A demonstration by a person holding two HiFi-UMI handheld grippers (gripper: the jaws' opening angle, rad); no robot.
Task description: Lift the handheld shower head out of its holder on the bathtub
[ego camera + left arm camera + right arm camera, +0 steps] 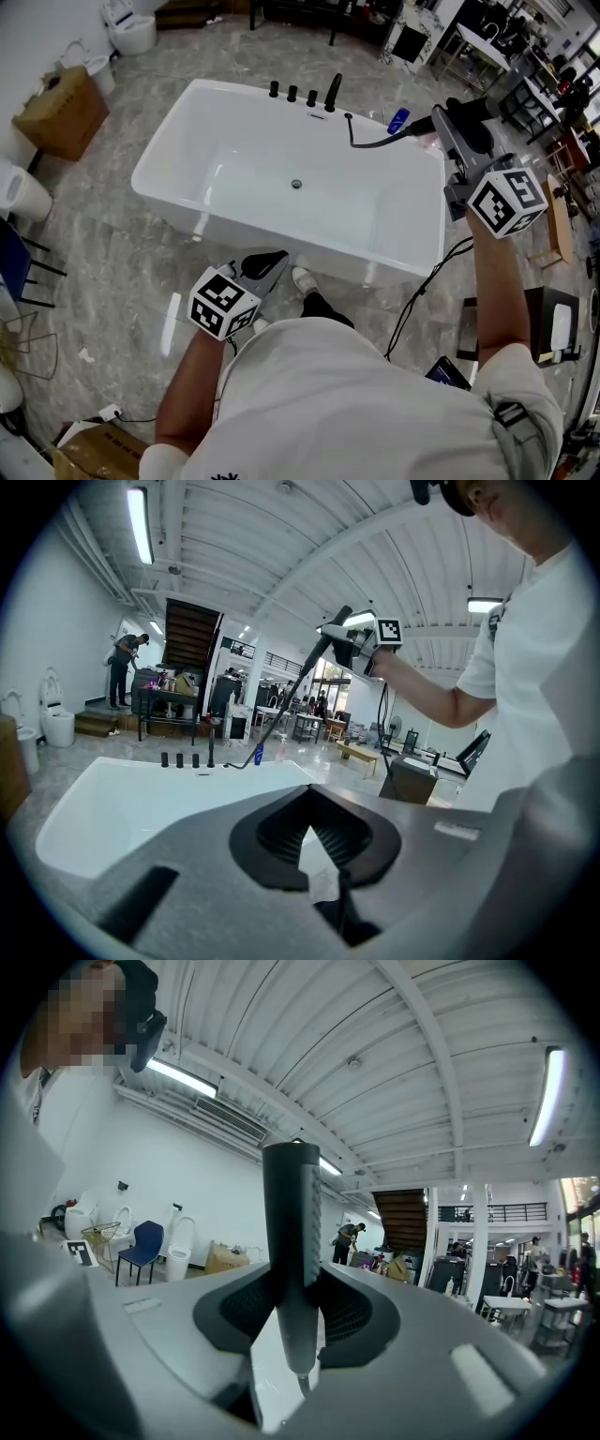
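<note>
A white bathtub (417, 258) stands ahead of me, with black taps (302, 95) on its far rim. My right gripper (448, 120) is raised over the tub's far right corner, shut on the dark stick-shaped shower head (292, 1232), which stands upright between the pads. The black hose (373, 143) hangs from the shower head down to the far rim beside the taps. From the left gripper view, the shower head (330, 633) and right gripper (356, 647) show high above the tub (103, 803). My left gripper (265, 263) hovers low by the tub's near wall, jaws together and empty.
A blue bottle (398, 120) stands past the tub's far right corner. A cardboard box (58, 114) and toilets (131, 30) are at the left, a blue chair (13, 264) nearer. A black cable (427, 286) trails on the floor at the right by a dark case (553, 323).
</note>
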